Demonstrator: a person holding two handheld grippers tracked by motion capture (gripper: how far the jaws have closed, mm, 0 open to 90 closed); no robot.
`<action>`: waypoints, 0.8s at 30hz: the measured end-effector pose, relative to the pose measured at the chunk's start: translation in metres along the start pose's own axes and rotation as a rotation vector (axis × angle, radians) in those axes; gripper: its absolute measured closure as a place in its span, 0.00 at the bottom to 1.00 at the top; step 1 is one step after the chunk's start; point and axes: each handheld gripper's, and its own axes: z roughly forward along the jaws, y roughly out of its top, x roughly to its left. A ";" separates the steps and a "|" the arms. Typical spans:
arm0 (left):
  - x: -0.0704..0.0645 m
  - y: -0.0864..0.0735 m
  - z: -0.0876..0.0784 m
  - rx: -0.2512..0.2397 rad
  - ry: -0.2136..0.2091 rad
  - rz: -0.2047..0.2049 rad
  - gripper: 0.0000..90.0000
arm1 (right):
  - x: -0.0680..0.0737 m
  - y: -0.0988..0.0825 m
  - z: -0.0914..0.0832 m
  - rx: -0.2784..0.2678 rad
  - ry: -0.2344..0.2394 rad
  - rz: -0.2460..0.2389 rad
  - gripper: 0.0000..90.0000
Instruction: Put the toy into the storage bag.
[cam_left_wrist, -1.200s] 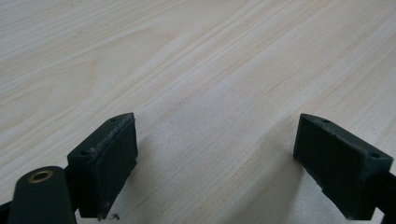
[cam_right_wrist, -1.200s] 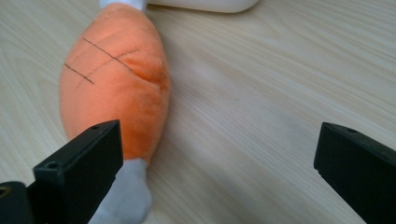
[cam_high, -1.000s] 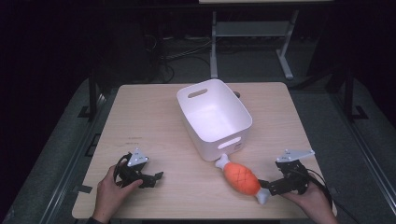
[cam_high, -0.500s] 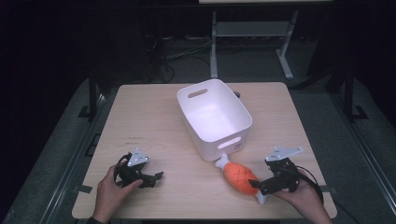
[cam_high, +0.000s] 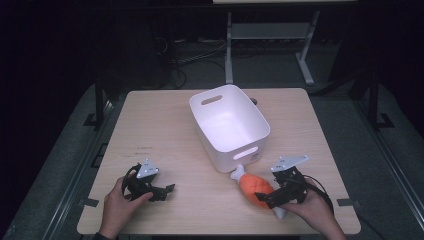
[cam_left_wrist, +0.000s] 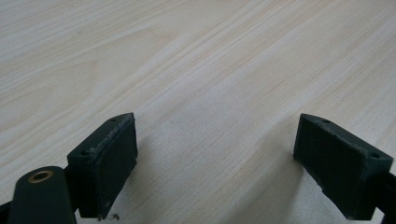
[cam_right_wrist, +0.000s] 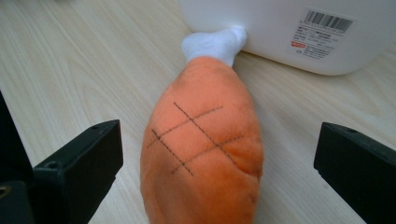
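The right claw (cam_high: 268, 201) sits near the front right edge of the counter (cam_high: 175, 130), held in a person's right hand (cam_high: 315, 207), with its two black jaws spread wide. Between those jaws, not yet gripped, lies an orange plush toy (cam_high: 256, 188) shaped like a drumstick. In the right gripper view the orange plush toy (cam_right_wrist: 205, 149) has a plump orange body crossed with dark stitched lines, and gaps of bare wood show between it and each jaw. Its white tip points away from the claw and touches the outer wall of a white tub (cam_right_wrist: 289, 32), close to a barcode sticker (cam_right_wrist: 322, 32) on that wall.

The white tub (cam_high: 200, 107) stands upright in the middle of the counter, set at an angle, with cut-out handles at its two short ends and nothing visible inside.

The left claw (cam_high: 163, 192) rests low over the front left part of the counter, held in the person's left hand (cam_high: 119, 207), well apart from the toy and the tub. In the left gripper view its jaws stand wide apart with bare pale wood between them.

Beyond the counter the room is dark, with a grey floor (cam_high: 65, 165) and the legs of a metal frame (cam_high: 270, 45) behind.
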 end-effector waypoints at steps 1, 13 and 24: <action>0.000 0.000 0.000 0.000 0.000 0.000 0.14 | 0.000 0.001 0.002 0.004 -0.001 -0.004 0.01; 0.000 0.000 0.000 0.000 0.000 0.000 0.14 | 0.009 0.008 0.024 0.044 -0.029 -0.014 0.01; 0.000 0.000 0.000 -0.003 0.000 -0.004 0.14 | 0.014 0.004 0.041 0.097 -0.054 -0.032 0.01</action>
